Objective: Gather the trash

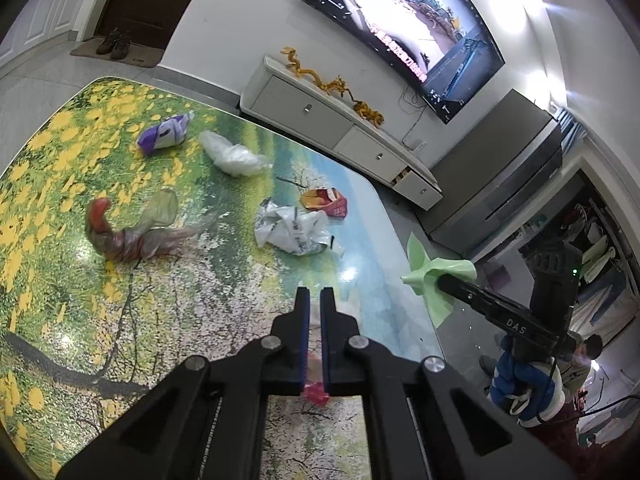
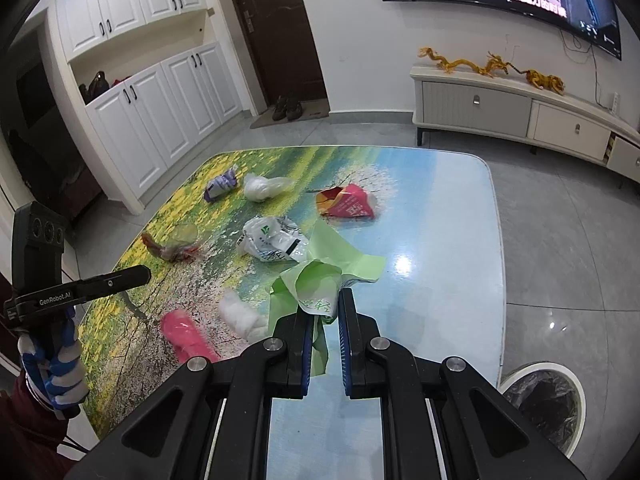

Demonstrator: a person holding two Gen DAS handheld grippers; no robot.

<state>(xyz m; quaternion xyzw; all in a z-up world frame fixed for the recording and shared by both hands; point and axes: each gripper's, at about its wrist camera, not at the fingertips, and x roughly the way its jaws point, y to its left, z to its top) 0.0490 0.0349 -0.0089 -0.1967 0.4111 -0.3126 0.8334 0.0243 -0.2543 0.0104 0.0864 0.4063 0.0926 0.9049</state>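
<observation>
Six crumpled wrappers lie scattered on the landscape-printed table [image 2: 460, 216]. The right gripper [image 2: 325, 300], jaws clamped on a green plastic bag [image 2: 320, 280], hangs above the table. The left gripper [image 1: 314, 292] hovers with jaws nearly together, holding nothing, over a pink wrapper [image 2: 186, 334].

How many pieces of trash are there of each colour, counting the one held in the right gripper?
White: 3, crumpled bag, printed bag, wad
Red: 2, packet, clear wrapper
Pink: 1, pink piece
Purple: 1, purple wrapper
Green: 1, green bag in right gripper
Total: 8
</observation>
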